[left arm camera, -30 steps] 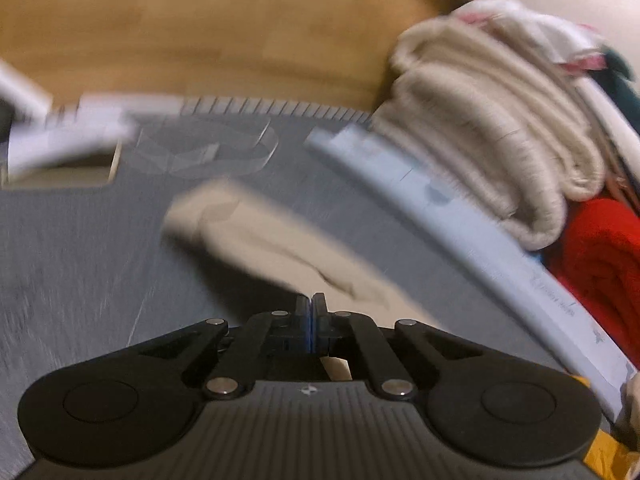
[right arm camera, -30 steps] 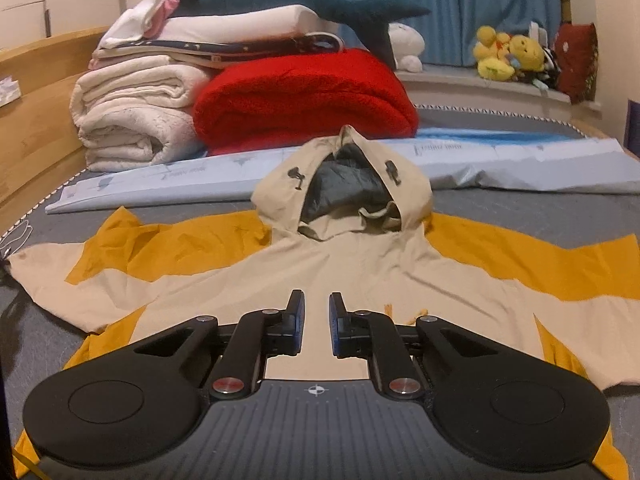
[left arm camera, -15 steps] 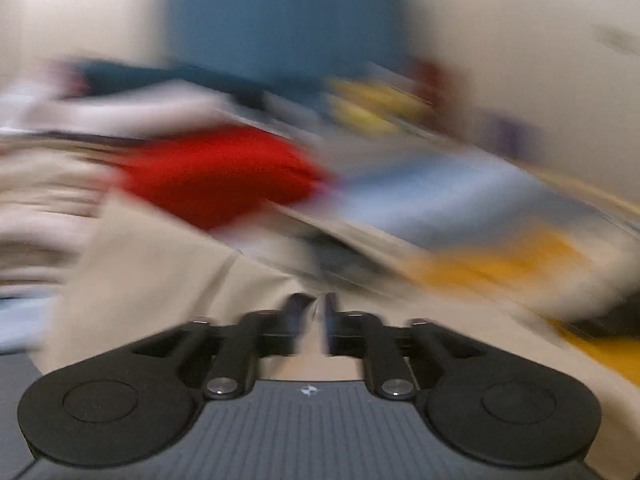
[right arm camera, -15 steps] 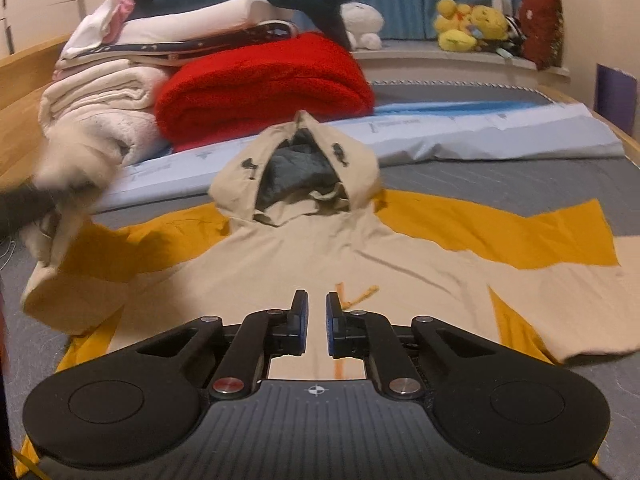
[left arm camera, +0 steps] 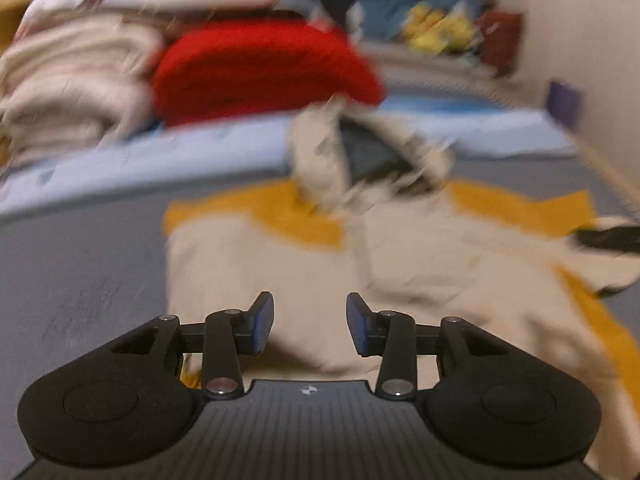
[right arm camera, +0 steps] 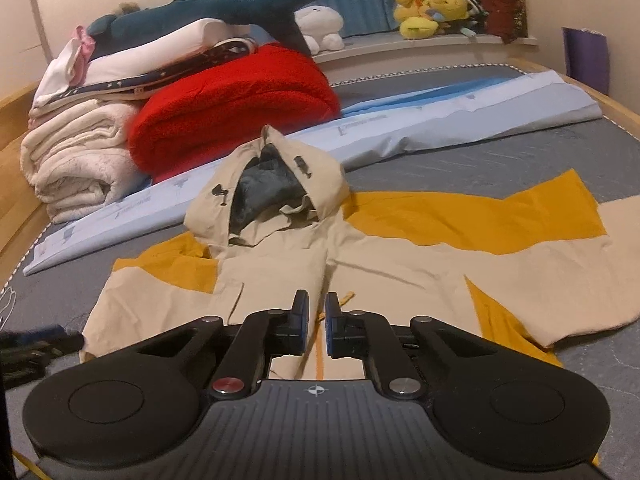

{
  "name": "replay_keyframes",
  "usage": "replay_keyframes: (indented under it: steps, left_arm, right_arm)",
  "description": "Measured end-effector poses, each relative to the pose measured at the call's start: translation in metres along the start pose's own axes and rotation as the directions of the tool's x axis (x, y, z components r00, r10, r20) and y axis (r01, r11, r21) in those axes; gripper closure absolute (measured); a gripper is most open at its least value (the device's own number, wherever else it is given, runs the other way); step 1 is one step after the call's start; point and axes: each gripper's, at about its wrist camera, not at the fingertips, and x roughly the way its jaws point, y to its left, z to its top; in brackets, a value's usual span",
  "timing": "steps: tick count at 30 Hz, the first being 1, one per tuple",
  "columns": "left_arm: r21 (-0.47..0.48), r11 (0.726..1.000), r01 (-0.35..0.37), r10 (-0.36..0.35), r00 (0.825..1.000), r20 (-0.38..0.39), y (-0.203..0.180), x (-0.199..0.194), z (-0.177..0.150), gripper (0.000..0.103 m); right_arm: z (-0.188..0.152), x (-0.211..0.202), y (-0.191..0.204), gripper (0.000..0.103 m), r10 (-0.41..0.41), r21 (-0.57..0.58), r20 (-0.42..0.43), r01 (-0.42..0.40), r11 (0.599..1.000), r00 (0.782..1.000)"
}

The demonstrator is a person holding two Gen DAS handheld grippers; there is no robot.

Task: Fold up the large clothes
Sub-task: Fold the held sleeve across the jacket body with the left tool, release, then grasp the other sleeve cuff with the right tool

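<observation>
One grey bed cover (right arm camera: 500, 164) stretched under everything, and on it my beige-and-yellow hooded jacket (right arm camera: 384, 272) lay face up, its hood (right arm camera: 268, 192) toward the far end. The jacket's sleeve on the left side of my right wrist view was folded in over the body (right arm camera: 160, 300), while the other sleeve (right arm camera: 560, 248) lay spread out flat. Behind the hood ran a long pale blue sheet (right arm camera: 440, 120), then a red blanket (right arm camera: 232, 108) beside a stack of cream blankets (right arm camera: 76, 164), with a plush shark (right arm camera: 224, 12) lying on the pile and yellow soft toys (right arm camera: 424, 12) on the ledge beyond.

My left gripper (left arm camera: 310, 328) hovered over the folded side of the jacket (left arm camera: 280, 280), fingers spread wide and empty; that view was blurred. My right gripper (right arm camera: 316, 320) hung above the jacket's front, its fingers drawn nearly together with a narrow gap and nothing between them.
</observation>
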Motion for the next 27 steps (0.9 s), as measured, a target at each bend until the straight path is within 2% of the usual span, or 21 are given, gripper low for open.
replay_keyframes:
  steps: [1,3,5,7,10,12,14,16,23,27]
  left_arm:
    - [0.006,1.000,0.007,-0.006,0.999,-0.031,0.003,0.010,0.001,0.061]
    - [0.030,0.999,0.019,-0.018,1.000,-0.011,0.008,0.025,0.007,0.061]
    - [0.043,0.998,-0.039,0.038,0.999,0.018,0.013,0.037,0.016,0.061]
    - [0.027,0.998,-0.061,0.061,0.998,0.031,0.020,0.047,0.018,0.061]
    - [-0.093,0.992,-0.083,0.082,0.997,-0.010,0.038,0.052,0.019,0.061]
    - [-0.206,0.976,-0.075,0.065,0.996,-0.053,0.052,0.054,0.020,0.061]
    - [-0.265,0.962,-0.067,0.049,0.996,-0.073,0.063,0.051,0.018,0.061]
    - [-0.264,0.961,-0.082,0.062,0.995,-0.082,0.067,0.048,0.020,0.061]
    - [-0.276,0.959,-0.058,0.033,0.995,-0.096,0.066,0.051,0.021,0.060]
    - [-0.292,0.954,-0.064,0.035,0.994,-0.101,0.069,0.053,0.021,0.060]
  right_arm:
    - [-0.002,0.002,0.003,0.095,0.003,-0.013,-0.002,-0.003,1.000,1.000]
    - [-0.003,0.009,0.011,0.095,0.008,-0.040,-0.014,-0.008,0.999,1.000]
    - [-0.007,0.018,0.020,0.094,0.016,-0.078,-0.037,-0.019,0.997,0.999]
    - [-0.012,0.028,0.029,0.094,0.021,-0.117,-0.052,-0.027,0.993,0.998]
    - [-0.020,0.042,0.045,0.093,0.022,-0.182,-0.071,-0.035,0.983,0.997]
    - [-0.025,0.054,0.056,0.085,0.020,-0.245,-0.084,-0.040,0.969,0.996]
    - [-0.030,0.064,0.068,0.073,-0.003,-0.322,-0.084,-0.024,0.946,0.996]
    - [-0.033,0.071,0.076,0.067,-0.018,-0.390,-0.077,-0.014,0.921,0.997]
    - [-0.054,0.104,0.093,0.066,-0.063,-0.569,-0.082,0.005,0.823,0.995]
    - [-0.063,0.123,0.099,0.066,-0.100,-0.606,-0.123,0.005,0.796,0.987]
